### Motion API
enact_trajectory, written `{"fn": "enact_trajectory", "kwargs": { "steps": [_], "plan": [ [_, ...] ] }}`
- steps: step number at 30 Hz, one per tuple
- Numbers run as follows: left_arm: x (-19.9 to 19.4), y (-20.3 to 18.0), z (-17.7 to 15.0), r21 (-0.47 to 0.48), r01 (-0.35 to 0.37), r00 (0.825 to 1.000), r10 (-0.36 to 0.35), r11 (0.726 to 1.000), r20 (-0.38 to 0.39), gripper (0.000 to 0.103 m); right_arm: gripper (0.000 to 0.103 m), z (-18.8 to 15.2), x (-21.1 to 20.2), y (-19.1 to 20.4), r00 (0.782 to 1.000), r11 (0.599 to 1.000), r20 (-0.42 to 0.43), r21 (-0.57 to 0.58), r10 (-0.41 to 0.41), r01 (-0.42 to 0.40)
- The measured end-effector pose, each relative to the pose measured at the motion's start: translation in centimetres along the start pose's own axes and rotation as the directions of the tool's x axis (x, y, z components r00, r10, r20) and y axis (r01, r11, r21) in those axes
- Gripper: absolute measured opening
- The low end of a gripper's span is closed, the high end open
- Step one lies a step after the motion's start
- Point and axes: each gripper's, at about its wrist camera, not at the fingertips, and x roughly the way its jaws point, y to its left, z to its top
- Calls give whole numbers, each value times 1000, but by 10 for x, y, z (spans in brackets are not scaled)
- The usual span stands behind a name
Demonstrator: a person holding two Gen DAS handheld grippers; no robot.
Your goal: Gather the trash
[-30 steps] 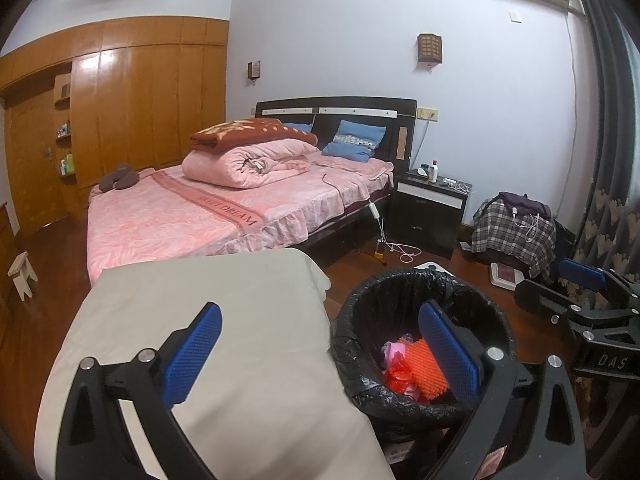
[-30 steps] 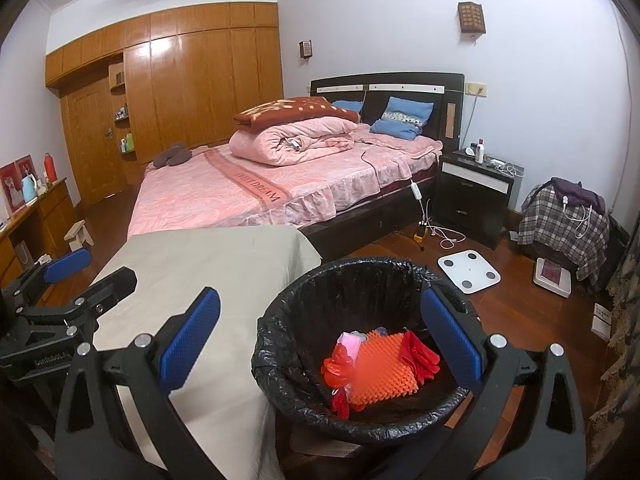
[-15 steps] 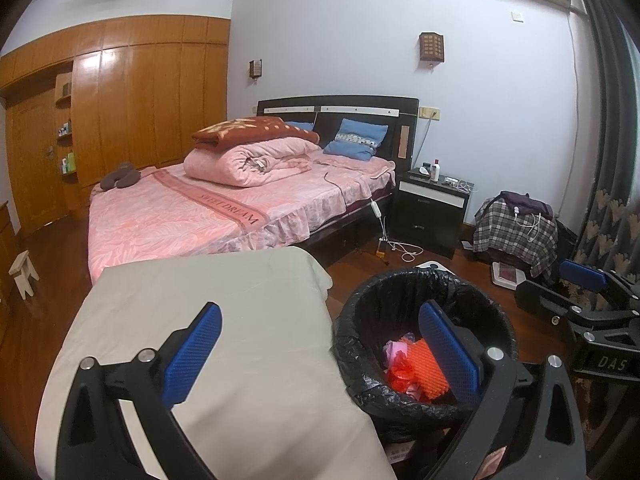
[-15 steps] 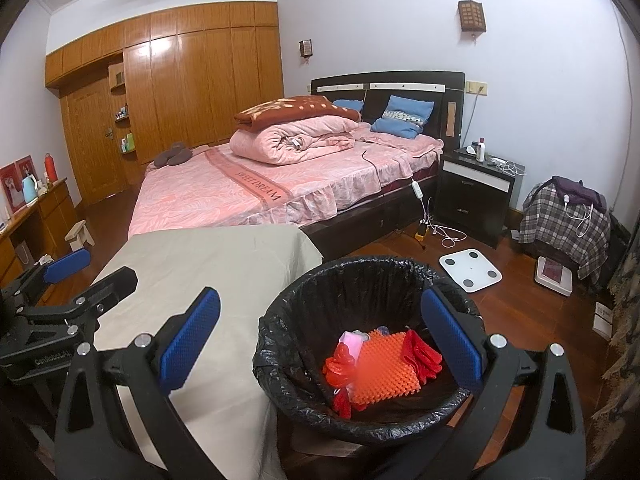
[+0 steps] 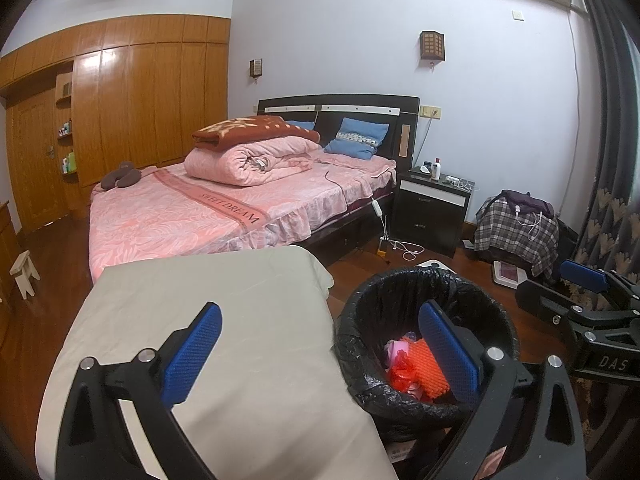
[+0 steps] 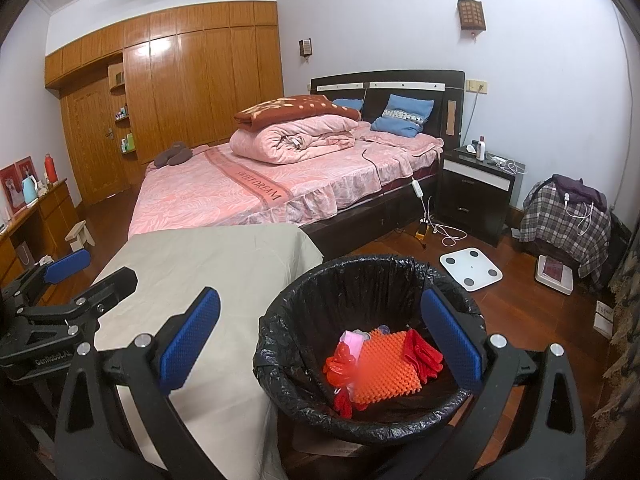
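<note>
The left gripper [image 5: 320, 356] and right gripper [image 6: 320, 344] both hang spread wide with nothing between their blue pads. The trash, an orange bumpy foam sheet [image 6: 384, 372] with red plastic scraps [image 6: 340, 368], lies inside the round bin lined with a black plastic bag [image 6: 288, 320], beside the beige cloth-covered table [image 6: 208, 264]. A low sweep could likely snag the loose liner and tip the bin.

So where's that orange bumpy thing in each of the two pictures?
Left wrist view: the orange bumpy thing lies in the black-lined bin, lower right, partly behind a blue pad of the tongs.
Right wrist view: lower centre-right, in plain sight inside the bin.
Shared landmark: the pink bed behind.
</note>
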Motion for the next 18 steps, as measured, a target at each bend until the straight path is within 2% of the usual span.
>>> {"fn": "enact_trajectory", "kwargs": {
  "steps": [18],
  "plan": [
    [0, 0, 1, 0, 0, 1000, 0, 1000, -1, 97, 98, 0, -1, 1, 1000, 1000, 0, 1, 0, 0]
  ]
}}
